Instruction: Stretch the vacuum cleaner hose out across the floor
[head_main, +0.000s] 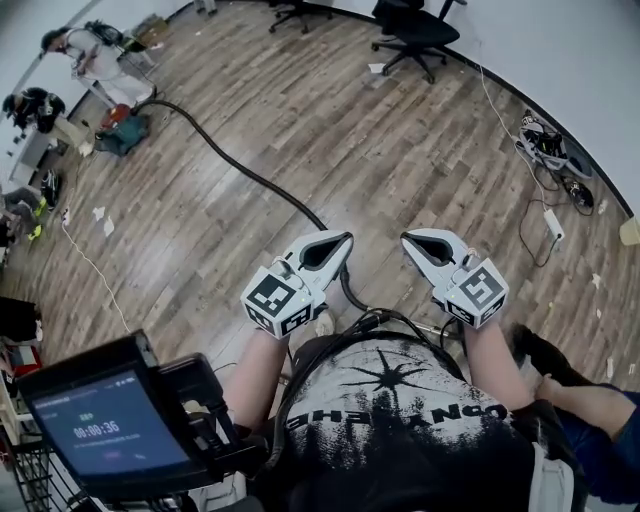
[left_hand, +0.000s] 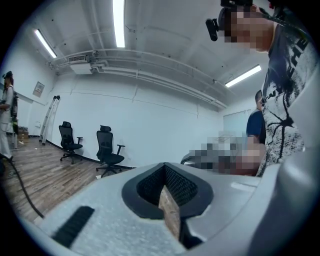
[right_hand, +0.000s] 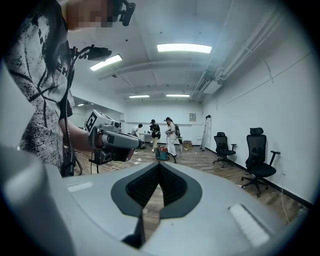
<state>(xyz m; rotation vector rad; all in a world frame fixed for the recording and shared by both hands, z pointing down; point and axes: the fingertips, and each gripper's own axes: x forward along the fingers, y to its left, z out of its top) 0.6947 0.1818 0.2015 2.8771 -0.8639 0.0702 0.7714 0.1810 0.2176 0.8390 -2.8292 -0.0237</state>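
- While the head view shows the left gripper (head_main: 335, 243) and the right gripper (head_main: 415, 243) side by side before the chest, both pressed together on nothing, the hose (head_main: 250, 172) runs in one long line over the floor (head_main: 400, 130), from the teal machine (head_main: 122, 133) to the person's feet.
- Left gripper view: the left gripper (left_hand: 165, 195) has its jaws meeting with nothing pinched, and the hose (left_hand: 20, 187) crosses the planks at far left.
- Right gripper view: the right gripper (right_hand: 157, 182) is likewise closed and empty, with the teal machine (right_hand: 161, 152) far across the room.
- The hose seems largely laid out. Any further pull calls for lowering a gripper to the near end, spreading its jaws and clamping on.
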